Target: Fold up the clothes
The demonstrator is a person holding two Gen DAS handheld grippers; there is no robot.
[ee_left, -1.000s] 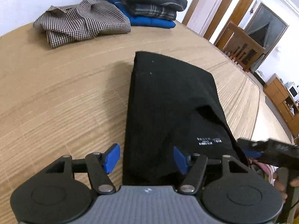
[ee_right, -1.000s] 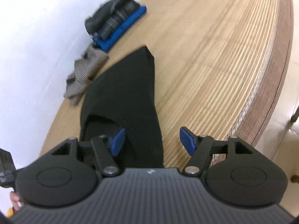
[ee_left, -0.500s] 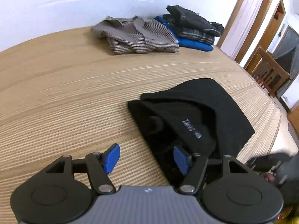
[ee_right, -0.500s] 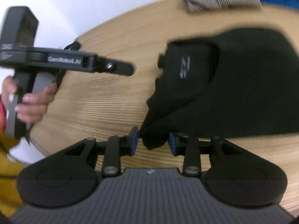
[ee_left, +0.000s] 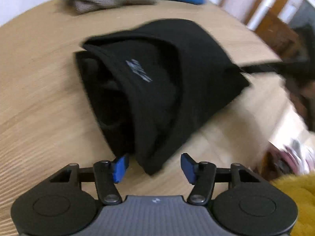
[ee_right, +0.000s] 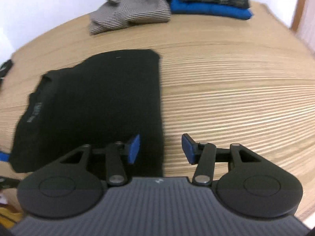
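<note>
left wrist view: black garment point(ee_left: 157, 82) lies folded on the wooden table point(ee_left: 39, 98), collar opening and a small printed label facing up, nearest corner sitting between the spread blue pads of the left gripper point(ee_left: 153, 166), nothing pinched. the right tool shows here only as a blurred dark bar at the garment's far right edge. right wrist view shows what that one doesn't: the garment as a flat rectangle, right gripper point(ee_right: 160, 147) spread wide with one pad over the cloth edge and one over bare table. checked shirt point(ee_right: 130, 11) and blue-bottomed folded stack point(ee_right: 210, 2) sit at the far edge. half a second ago the right gripper was pinching a garment corner; now it's released.
</note>
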